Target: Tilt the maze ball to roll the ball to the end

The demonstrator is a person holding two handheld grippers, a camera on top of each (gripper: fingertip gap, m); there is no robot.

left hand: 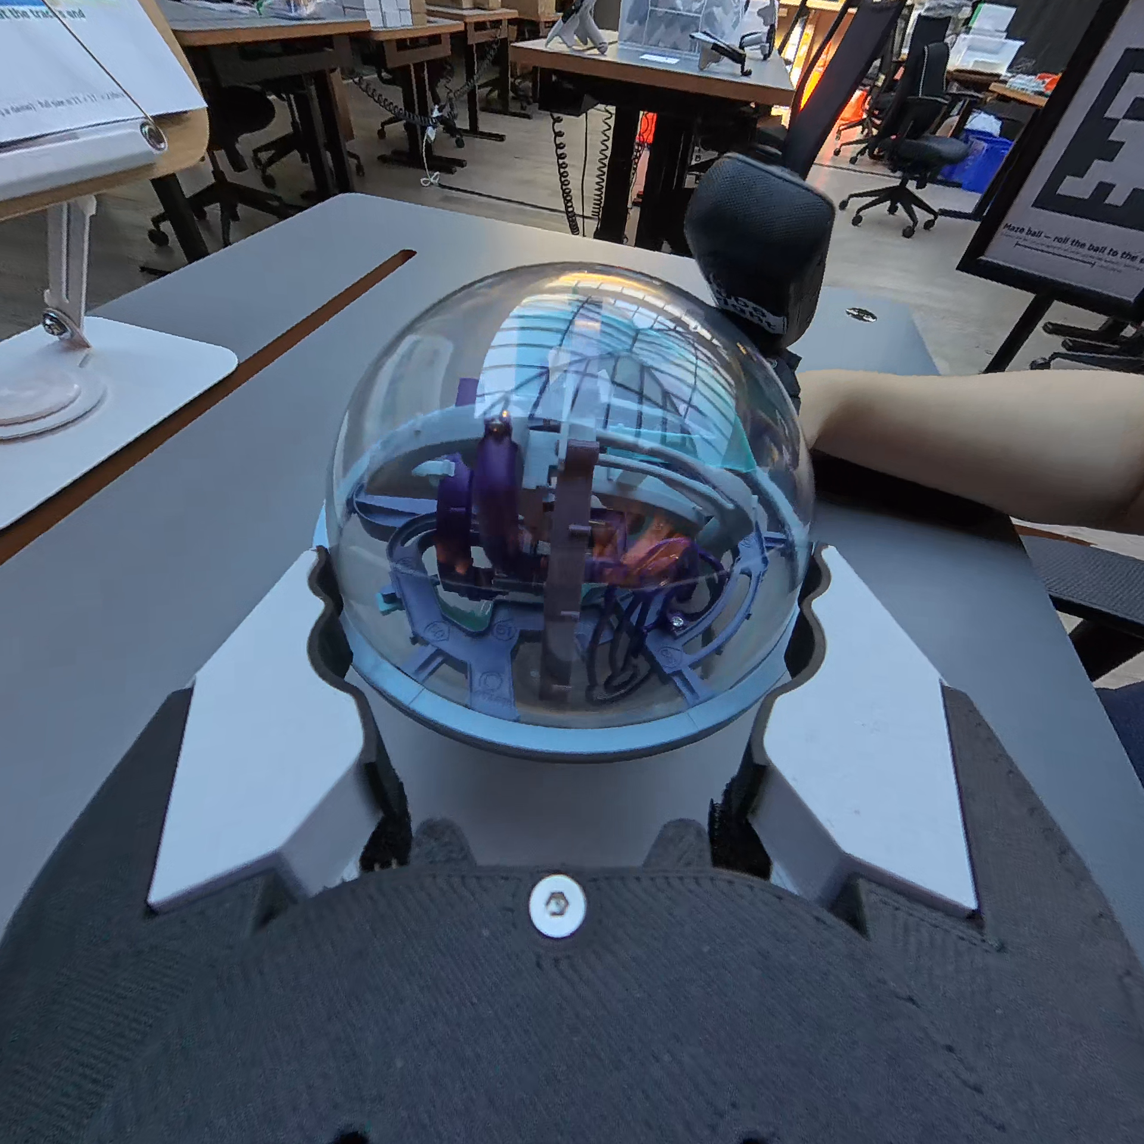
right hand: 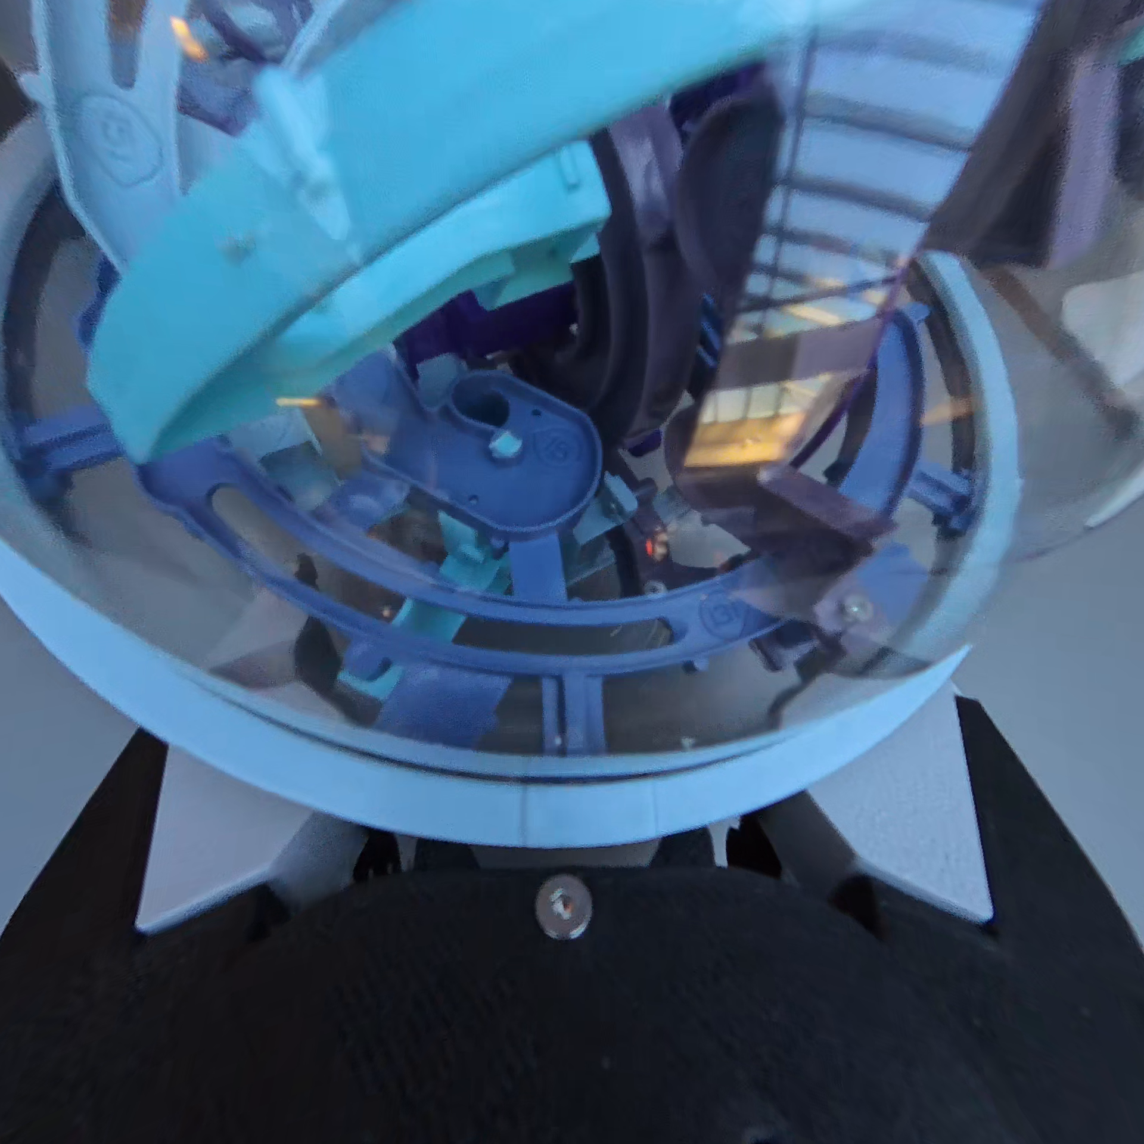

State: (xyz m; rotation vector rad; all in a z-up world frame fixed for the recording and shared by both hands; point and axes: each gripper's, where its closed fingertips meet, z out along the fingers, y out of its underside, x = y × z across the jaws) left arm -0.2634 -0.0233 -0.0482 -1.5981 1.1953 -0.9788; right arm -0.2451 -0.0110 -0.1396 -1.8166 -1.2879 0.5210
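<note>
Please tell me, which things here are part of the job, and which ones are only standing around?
Part of the job: maze ball; left tongs; right tongs.

Only standing around: white stand; framed sign; desks; office chairs.

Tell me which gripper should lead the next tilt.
Left, probably. The left gripper cradles the maze ball squarely between both fingers, tracks clearly visible. The right gripper sits too close; its view is blurred.
</note>
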